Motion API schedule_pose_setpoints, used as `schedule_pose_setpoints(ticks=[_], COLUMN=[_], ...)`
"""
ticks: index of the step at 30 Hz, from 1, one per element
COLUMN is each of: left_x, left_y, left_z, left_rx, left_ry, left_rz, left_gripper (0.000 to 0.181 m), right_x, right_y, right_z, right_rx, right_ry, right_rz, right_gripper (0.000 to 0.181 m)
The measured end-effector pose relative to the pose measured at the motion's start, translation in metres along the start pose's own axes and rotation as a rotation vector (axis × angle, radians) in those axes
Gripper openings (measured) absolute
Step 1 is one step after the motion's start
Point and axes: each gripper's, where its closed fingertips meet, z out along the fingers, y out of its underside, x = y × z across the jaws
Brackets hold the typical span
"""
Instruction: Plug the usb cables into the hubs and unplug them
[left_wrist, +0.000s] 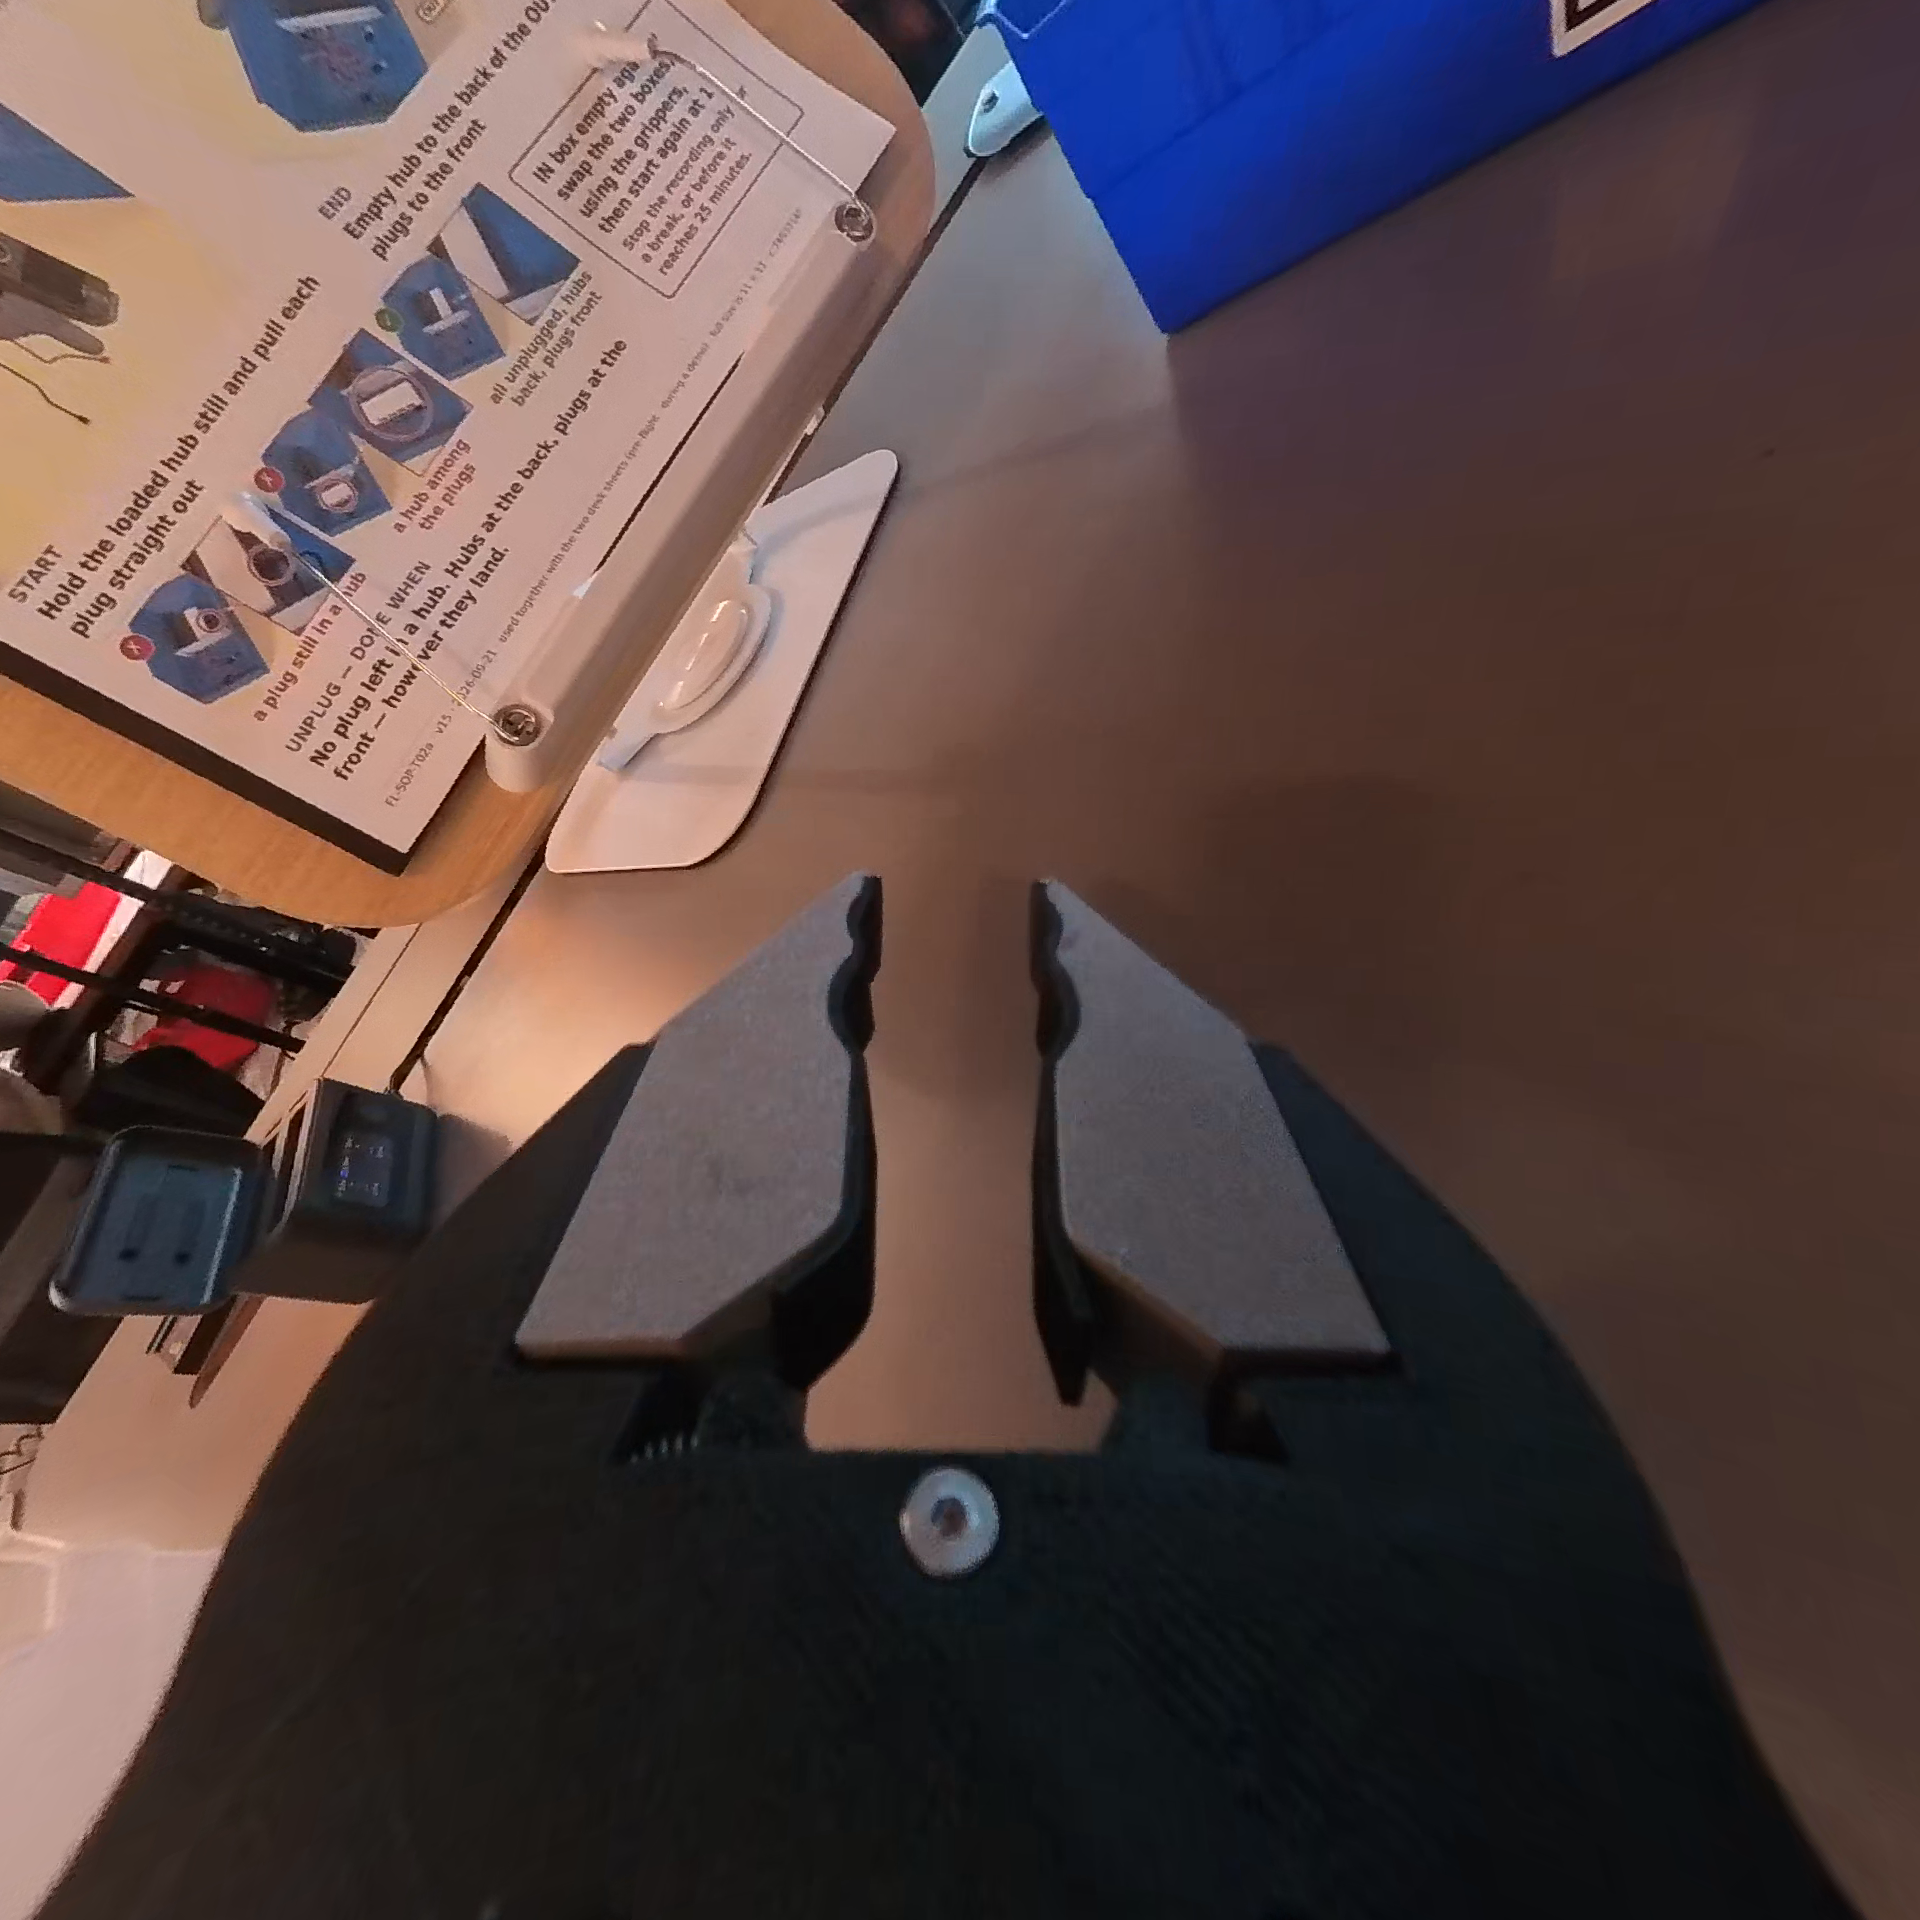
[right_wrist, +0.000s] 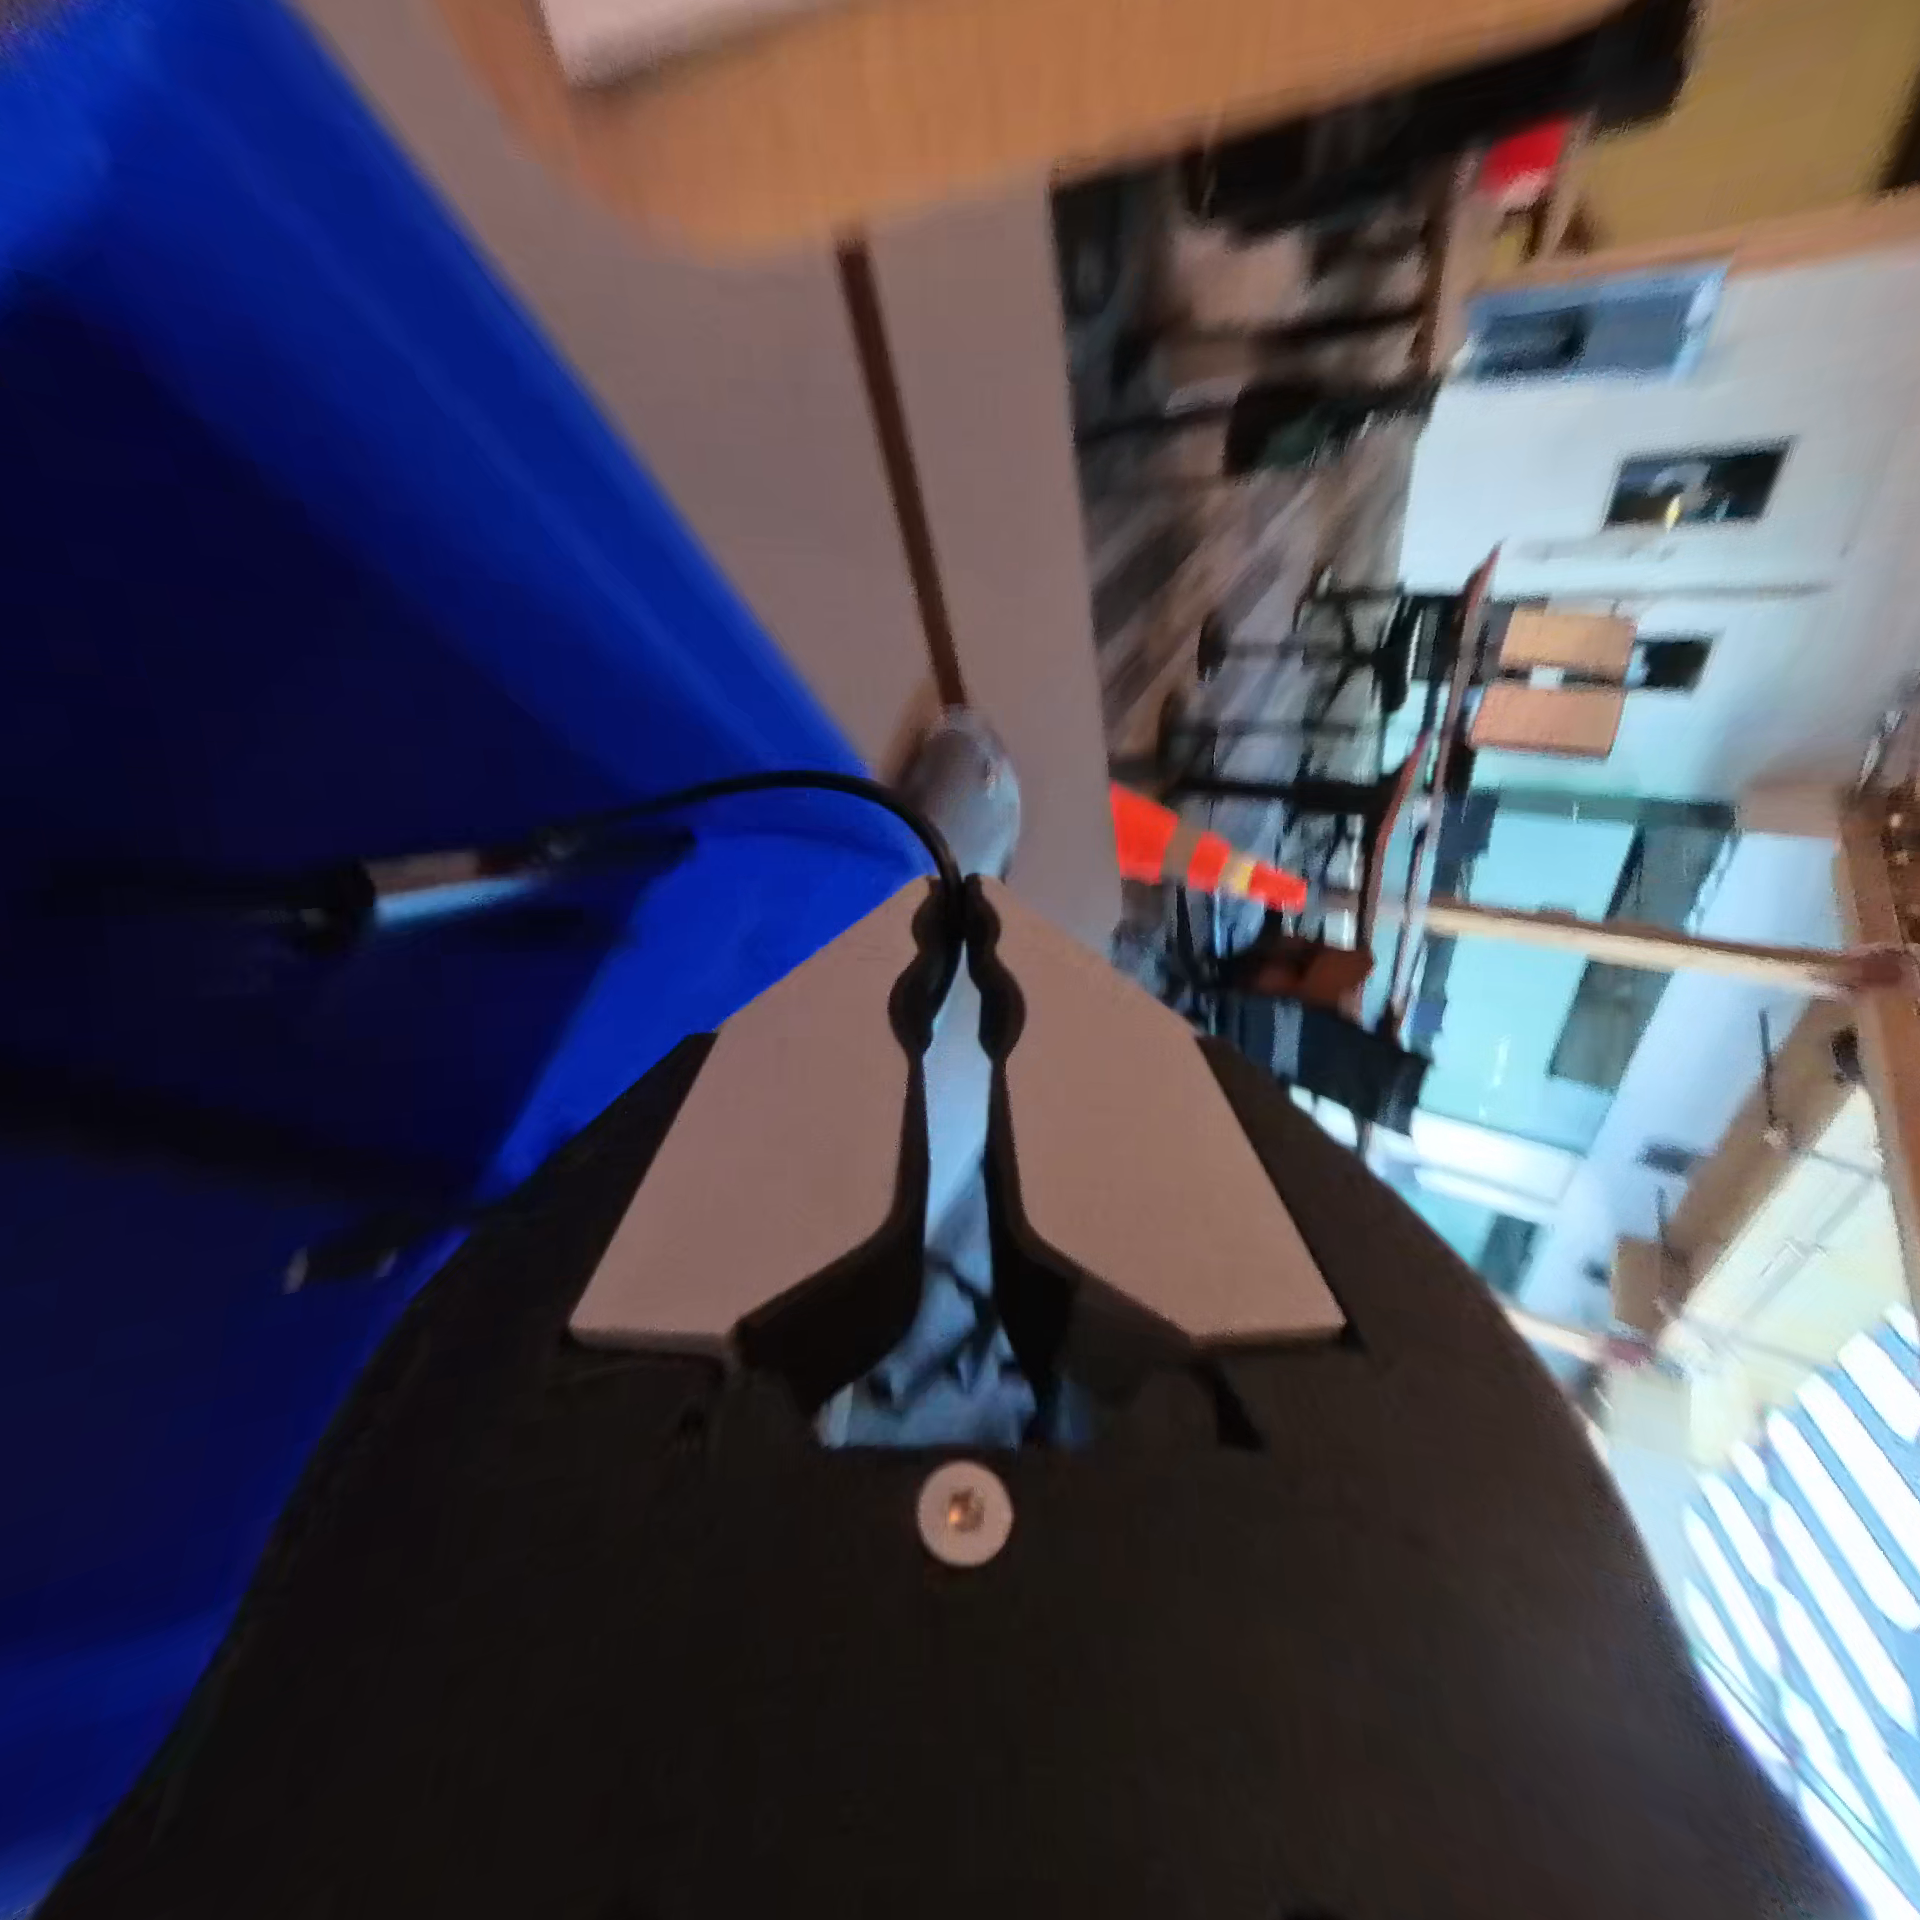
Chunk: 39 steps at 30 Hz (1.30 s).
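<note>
My left gripper is open and empty, low over the brown table. A blue box stands at the far right of the left wrist view. My right gripper is shut on a thin black USB cable. The cable arcs left from the fingertips to its metal plug, which hangs in front of the blue box. The right wrist view is blurred by motion. No hub shows clearly in either view.
A printed instruction sheet on a wooden board stands on a white stand at the left. A black device sits at the table's left edge. A room with shelves and an orange cone lies beyond. Some 40 cm of space lies between my two pairs of fingers.
</note>
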Motion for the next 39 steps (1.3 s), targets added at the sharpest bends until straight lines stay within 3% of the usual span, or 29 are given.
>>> schedule_pose_setpoints(ticks=[2, 6, 9, 12, 15, 20, 22, 24, 26, 31, 39], left_x=[-0.001, 0.001, 0.005, 0.005, 0.0, -0.002, -0.002, -0.004, -0.008, -0.022, -0.016], left_y=[0.001, 0.0, -0.001, 0.0, -0.003, -0.004, -0.001, 0.004, 0.012, 0.031, 0.035], left_z=[0.0, 0.001, 0.003, 0.003, 0.0, -0.001, 0.0, 0.002, 0.003, 0.003, 0.006], left_rx=[0.0, 0.002, -0.003, -0.009, 0.006, 0.01, -0.007, -0.03, -0.062, -0.115, -0.15], left_ry=[0.0, 0.012, 0.021, 0.015, 0.002, -0.006, -0.009, -0.01, -0.019, -0.03, -0.031], left_rz=[-0.006, -0.013, 0.014, 0.031, 0.017, 0.005, -0.004, -0.036, -0.092, -0.246, -0.173], left_gripper=[0.026, 0.025, 0.025, 0.025, 0.025, 0.025, 0.026, 0.027, 0.027, 0.03, 0.029], right_x=[0.004, 0.046, 0.052, 0.032, -0.004, -0.073, -0.078, -0.078, -0.073, -0.036, 0.002], right_y=[-0.026, -0.025, -0.031, -0.028, -0.002, 0.068, 0.094, 0.099, 0.095, 0.059, 0.058], right_z=[0.004, 0.004, 0.006, 0.015, 0.031, 0.043, 0.049, 0.048, 0.044, 0.028, 0.009], right_rx=[0.13, 0.144, 0.154, 0.104, 0.019, -0.191, -0.327, -0.39, -0.397, -0.189, -0.111], right_ry=[0.045, 0.232, 0.176, 0.095, -0.034, -0.332, -0.33, -0.347, -0.346, -0.23, -0.126], right_rz=[0.08, 0.146, 0.108, 0.003, -0.044, 0.027, 0.129, 0.283, 0.389, 0.524, 0.762], right_gripper=[0.0, 0.0, 0.0, 0.0, 0.001, 0.001, 0.001, 0.005, 0.018, 0.026, 0.035])
